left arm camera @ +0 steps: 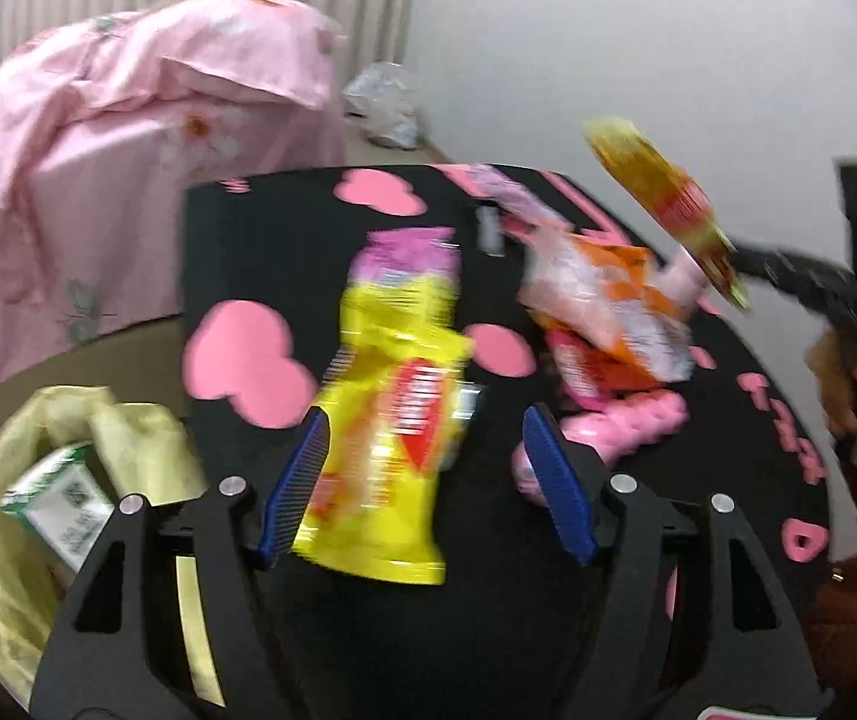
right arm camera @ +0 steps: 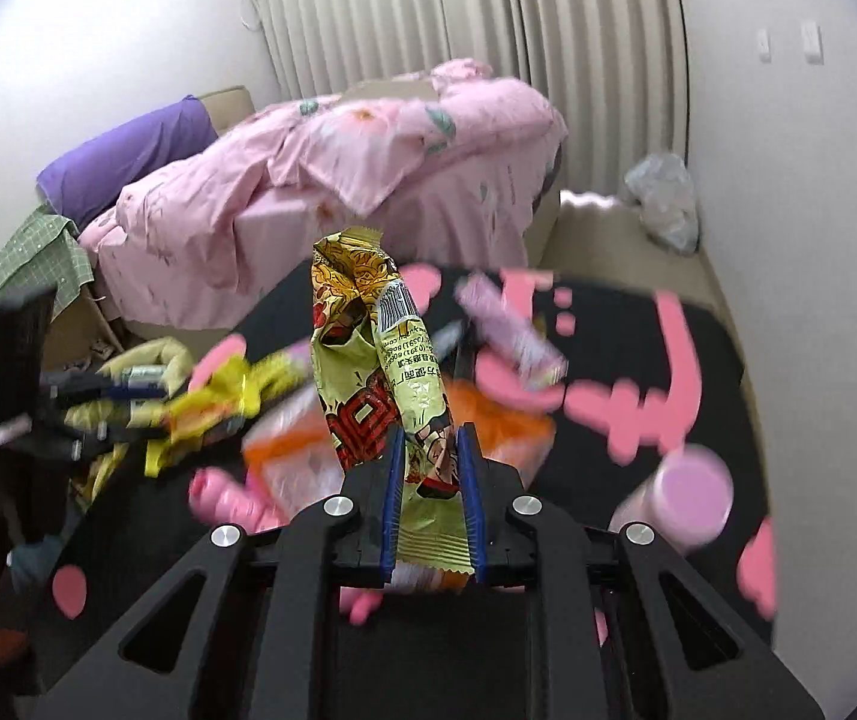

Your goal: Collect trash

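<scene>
Left claw point(left arm camera: 428, 480): I see its jaws wide apart; yellow snack bag point(left arm camera: 389, 420) is between them, touching the left pad only.
Right claw point(right arm camera: 431, 480): it is clamped on a green-gold wrapper point(right arm camera: 380, 372), lifted above the counter point(right arm camera: 722, 372).
Counter: black cloth with pink shapes; orange packet point(left arm camera: 602, 306) and pink bottle point(left arm camera: 602, 438) lie there.
Bin point(left arm camera: 14, 498): yellow bag inside, beside the counter, a carton point(left arm camera: 56, 504) in it.

Even, soft indoor light, no hard shadows or glare. Heavy fisheye bend; dark vignette at corners. Motion blur smears the table point(left arm camera: 260, 228) and yellow wrapper point(left arm camera: 392, 414); the gold wrapper point(right arm camera: 380, 372) reads sharp.
</scene>
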Tool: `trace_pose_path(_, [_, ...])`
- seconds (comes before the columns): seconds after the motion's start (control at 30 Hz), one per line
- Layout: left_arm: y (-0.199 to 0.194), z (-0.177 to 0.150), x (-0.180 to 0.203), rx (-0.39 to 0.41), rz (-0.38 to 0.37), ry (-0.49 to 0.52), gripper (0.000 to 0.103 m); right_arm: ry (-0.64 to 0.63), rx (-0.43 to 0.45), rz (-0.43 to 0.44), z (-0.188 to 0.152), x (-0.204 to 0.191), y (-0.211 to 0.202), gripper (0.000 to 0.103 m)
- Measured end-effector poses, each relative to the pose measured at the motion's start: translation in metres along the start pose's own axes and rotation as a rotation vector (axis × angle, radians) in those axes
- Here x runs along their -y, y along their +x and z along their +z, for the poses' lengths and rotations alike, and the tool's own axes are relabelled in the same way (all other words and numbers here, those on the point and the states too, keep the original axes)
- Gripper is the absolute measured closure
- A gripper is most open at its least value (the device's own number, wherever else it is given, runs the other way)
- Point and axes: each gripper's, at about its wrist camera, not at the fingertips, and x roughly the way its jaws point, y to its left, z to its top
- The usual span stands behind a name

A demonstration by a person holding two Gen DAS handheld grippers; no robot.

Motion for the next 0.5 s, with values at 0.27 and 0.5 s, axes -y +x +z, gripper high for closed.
trace_pose_path(0.27, [0.017,-0.014,0.003,-0.102,-0.072,-0.049,0.039,0.056,-0.052,0.013,-0.044,0.001,0.002,0.085])
trace_pose_path(0.5, [0.010,-0.005,0.025,-0.099,-0.048,0.039,0.039,0.034,-0.012,-0.002,-0.048,-0.001,-0.008,0.085])
